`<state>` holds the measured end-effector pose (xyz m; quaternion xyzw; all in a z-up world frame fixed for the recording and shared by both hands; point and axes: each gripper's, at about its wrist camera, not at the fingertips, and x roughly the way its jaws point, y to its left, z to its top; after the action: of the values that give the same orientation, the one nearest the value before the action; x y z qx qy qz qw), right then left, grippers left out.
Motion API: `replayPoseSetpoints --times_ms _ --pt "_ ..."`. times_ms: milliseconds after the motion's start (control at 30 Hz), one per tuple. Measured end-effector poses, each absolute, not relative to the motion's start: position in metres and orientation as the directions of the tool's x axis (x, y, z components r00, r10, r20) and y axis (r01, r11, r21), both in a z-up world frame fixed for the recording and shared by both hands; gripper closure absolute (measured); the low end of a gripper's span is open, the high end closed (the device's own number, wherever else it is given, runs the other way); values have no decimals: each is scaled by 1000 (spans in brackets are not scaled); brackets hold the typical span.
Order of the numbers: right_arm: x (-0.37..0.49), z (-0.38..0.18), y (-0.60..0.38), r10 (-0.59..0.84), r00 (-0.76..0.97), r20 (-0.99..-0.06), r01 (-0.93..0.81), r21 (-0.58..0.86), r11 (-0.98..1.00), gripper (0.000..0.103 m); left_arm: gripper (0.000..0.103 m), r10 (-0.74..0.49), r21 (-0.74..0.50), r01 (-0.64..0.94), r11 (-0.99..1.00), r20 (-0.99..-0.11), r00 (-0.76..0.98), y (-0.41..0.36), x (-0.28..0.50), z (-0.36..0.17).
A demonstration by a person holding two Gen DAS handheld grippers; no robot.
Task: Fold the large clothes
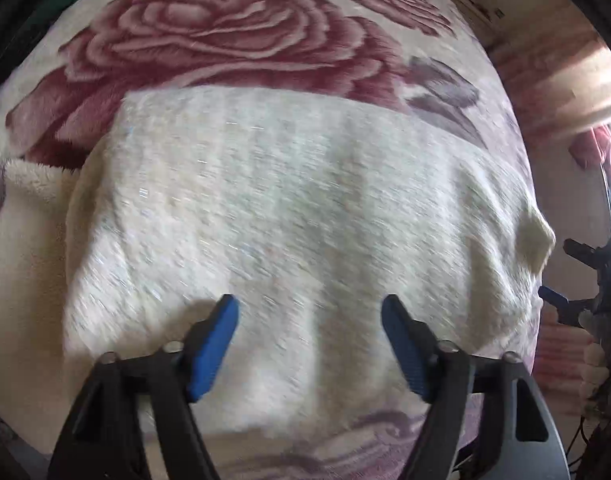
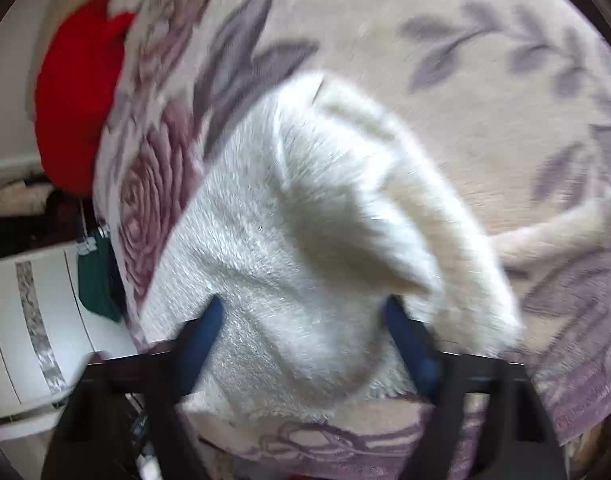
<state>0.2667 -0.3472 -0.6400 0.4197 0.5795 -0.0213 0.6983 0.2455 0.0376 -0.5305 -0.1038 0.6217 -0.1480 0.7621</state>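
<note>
A cream fuzzy garment (image 1: 289, 216) lies spread flat on a rose-patterned blanket (image 1: 209, 28). My left gripper (image 1: 309, 312) is open, its blue pads (image 1: 213, 352) just above the garment's near part, holding nothing. The right gripper (image 1: 573, 276) shows at the far right of the left wrist view, beside the garment's right edge. In the right wrist view the garment (image 2: 305, 220) is bunched with a raised fold. My right gripper (image 2: 305, 316) is open, its fingers on either side of the fabric.
The blanket (image 2: 465, 80) covers the bed. A red cushion (image 2: 77, 92) lies at its far left edge. A white striped panel (image 2: 33, 320) and a green item (image 2: 97, 280) sit beside the bed. A wooden surface (image 1: 565, 64) is beyond the blanket's right edge.
</note>
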Motion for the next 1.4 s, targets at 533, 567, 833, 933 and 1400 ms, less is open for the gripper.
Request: replayPoseSetpoints --times_ms 533,567,833,933,1400 --pt "306 -755 -402 736 426 -527 460 826 325 0 0 -246 -230 130 964 -961 125 -33 258 -614" --pt "306 -755 -397 748 436 -501 460 838 293 0 0 -236 -221 127 967 -964 118 -36 259 -615" --pt "297 -737 -417 687 395 -610 470 777 419 0 0 -349 -338 86 937 -919 183 -39 263 -558" --pt "293 -751 -431 673 351 -651 459 746 483 0 0 -405 -386 130 914 -891 206 -55 270 -545" --pt "340 -787 -388 879 346 -327 388 903 184 0 0 -333 -305 176 936 -928 164 -112 311 -585"
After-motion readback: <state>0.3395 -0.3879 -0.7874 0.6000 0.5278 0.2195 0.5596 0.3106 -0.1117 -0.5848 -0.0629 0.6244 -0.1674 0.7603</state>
